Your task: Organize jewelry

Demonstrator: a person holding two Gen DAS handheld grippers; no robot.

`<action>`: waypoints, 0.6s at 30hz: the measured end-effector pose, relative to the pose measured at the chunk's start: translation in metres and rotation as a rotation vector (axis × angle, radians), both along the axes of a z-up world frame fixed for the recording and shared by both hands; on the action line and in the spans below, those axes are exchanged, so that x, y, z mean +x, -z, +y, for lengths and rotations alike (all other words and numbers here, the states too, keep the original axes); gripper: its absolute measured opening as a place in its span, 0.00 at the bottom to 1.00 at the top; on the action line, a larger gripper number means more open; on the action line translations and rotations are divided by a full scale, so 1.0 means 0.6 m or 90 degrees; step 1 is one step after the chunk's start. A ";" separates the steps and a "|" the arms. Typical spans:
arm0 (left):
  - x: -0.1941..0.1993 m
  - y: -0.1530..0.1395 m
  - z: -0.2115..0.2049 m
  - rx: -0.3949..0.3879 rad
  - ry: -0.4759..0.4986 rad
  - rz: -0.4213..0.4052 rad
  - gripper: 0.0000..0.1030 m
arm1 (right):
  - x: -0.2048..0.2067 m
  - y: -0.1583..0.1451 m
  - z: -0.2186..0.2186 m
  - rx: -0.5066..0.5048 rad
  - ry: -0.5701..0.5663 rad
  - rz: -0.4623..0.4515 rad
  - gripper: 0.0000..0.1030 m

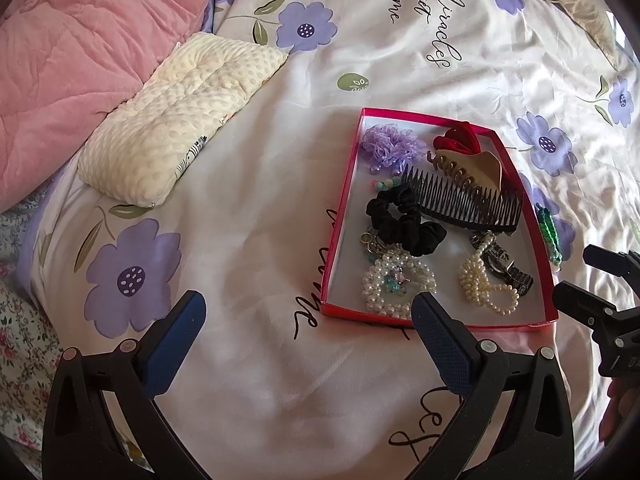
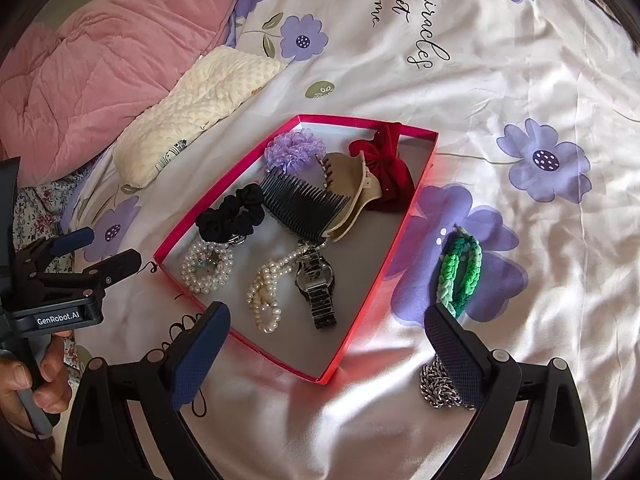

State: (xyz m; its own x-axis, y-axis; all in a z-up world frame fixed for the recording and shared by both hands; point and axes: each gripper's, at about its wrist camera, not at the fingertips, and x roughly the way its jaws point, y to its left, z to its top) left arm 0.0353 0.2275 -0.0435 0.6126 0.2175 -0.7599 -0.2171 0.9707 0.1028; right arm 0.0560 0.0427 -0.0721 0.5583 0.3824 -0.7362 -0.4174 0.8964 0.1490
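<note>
A shallow red box (image 2: 380, 268) (image 1: 342, 208) lies on the flowered bedsheet. It holds a metal watch (image 2: 318, 284), a pearl strand (image 2: 266, 292), a pearl bracelet (image 2: 208, 268), a black scrunchie (image 2: 234, 216), a dark comb (image 2: 304, 204), a beige claw clip (image 2: 348, 192), a red bow (image 2: 384, 172) and a purple scrunchie (image 2: 294, 150). Outside the box, on its right, lie a green braided bracelet (image 2: 460, 272) and a silver chain (image 2: 438, 386). My right gripper (image 2: 328, 312) hovers open over the box's near corner, its right finger beside the chain. My left gripper (image 1: 308, 304) is open over bare sheet, left of the box.
A cream dotted pillow (image 1: 176, 120) and a pink quilt (image 1: 68, 60) lie at the back left. A floral cloth (image 1: 24, 352) borders the sheet's left edge. A person's hand (image 2: 36, 380) grips the left gripper's handle.
</note>
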 end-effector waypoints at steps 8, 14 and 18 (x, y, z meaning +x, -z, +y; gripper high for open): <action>-0.005 -0.011 -0.002 -0.003 -0.001 -0.025 1.00 | -0.003 0.000 0.001 0.009 -0.005 -0.010 0.96; -0.005 -0.012 -0.008 0.001 0.002 -0.025 1.00 | -0.003 0.002 0.002 0.012 -0.004 -0.008 0.96; -0.008 -0.014 -0.010 0.005 0.001 -0.028 1.00 | -0.004 0.002 0.002 0.010 -0.002 -0.011 0.96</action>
State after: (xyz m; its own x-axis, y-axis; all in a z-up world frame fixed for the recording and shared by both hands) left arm 0.0304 0.2212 -0.0354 0.6462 0.2217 -0.7302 -0.2197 0.9704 0.1002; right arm 0.0537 0.0441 -0.0730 0.5699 0.3957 -0.7201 -0.4228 0.8927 0.1560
